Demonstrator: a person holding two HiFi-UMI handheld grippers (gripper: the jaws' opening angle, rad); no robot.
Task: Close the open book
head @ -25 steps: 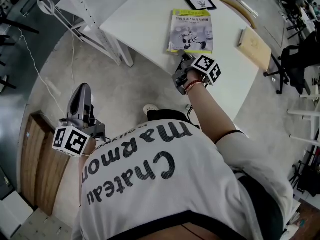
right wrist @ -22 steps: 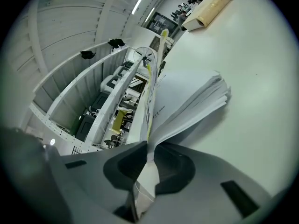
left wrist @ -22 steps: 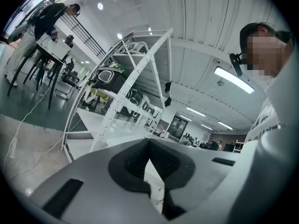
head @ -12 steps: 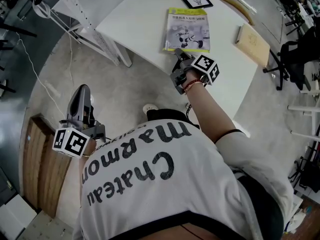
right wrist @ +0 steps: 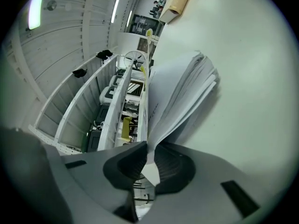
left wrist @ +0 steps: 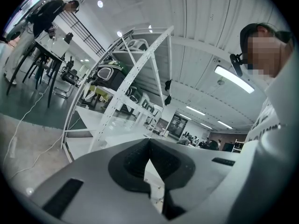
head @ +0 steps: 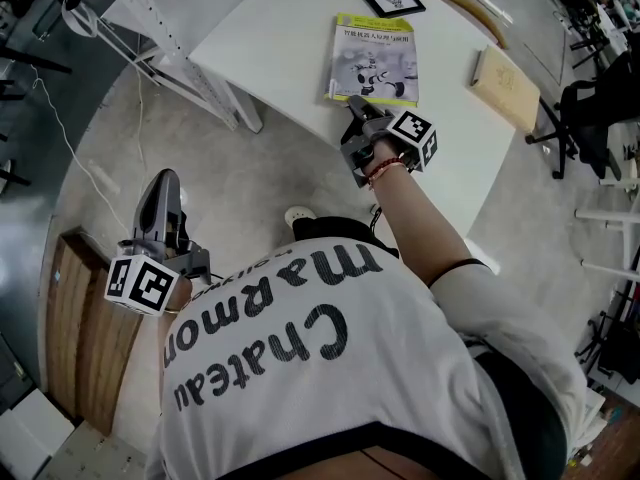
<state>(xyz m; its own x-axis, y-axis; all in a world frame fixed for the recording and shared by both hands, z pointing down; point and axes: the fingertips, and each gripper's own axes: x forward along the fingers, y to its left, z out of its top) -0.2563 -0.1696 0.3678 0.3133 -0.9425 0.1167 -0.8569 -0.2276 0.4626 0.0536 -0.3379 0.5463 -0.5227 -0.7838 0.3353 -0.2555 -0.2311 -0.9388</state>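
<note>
White tabletop [head: 290, 38] fills the upper middle of the head view, and the book [head: 372, 58] lies flat on it near the front edge, with its illustrated cover facing up and a yellow-green band along its far end. The right gripper [right wrist: 148, 153] reaches in from the person's side of the table and meets the book at its near edge. In the right gripper view its jaws are pressed together on a thin sheet of the book, which is seen edge-on and runs up from between the pads. The rest of the pages [right wrist: 184, 90] fan out to the right of that sheet, and their spread edges rest against the table surface. Beyond the book sits a small black-framed picture [head: 392, 1], and a pale wooden board [head: 508, 90] lies well apart to the right, near the table's rim. The left gripper [left wrist: 149, 146] is held low at the person's side, over the grey floor [head: 250, 188] and far from the table. Its jaw tips meet with nothing between them, and its own view looks out at a white metal rack [left wrist: 135, 73] and ceiling lights. A wooden panel [head: 85, 318] lies on the floor beside that hand.
</note>
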